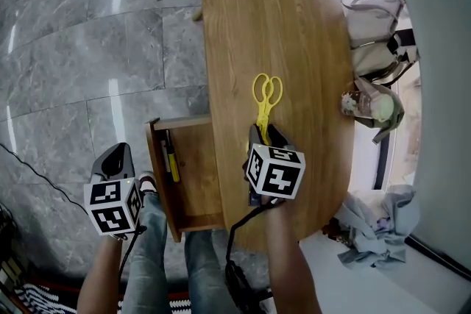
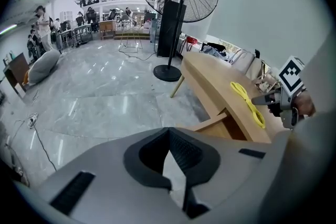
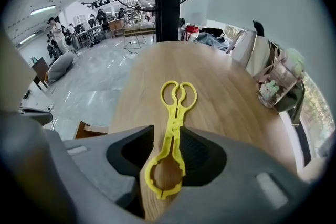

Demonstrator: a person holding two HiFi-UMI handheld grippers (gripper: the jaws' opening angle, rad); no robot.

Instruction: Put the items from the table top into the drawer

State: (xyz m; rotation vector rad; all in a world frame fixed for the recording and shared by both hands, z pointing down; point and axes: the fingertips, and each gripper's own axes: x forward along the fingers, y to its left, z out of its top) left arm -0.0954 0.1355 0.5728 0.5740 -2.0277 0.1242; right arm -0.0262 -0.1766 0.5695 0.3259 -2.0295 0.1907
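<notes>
One pair of yellow tongs is lying flat on the table top, just beside the open drawer and level with its back edge. Its arms are lying closed together, gripping nothing. The right gripper is straddling the tongs' shaft; one jaw is touching it, while a strip of wood is showing between the shaft and the other jaw. A yellow-and-black pen is resting inside the drawer. The left gripper is hovering over the floor on the drawer's outer side, its jaws pressing together on nothing.
</notes>
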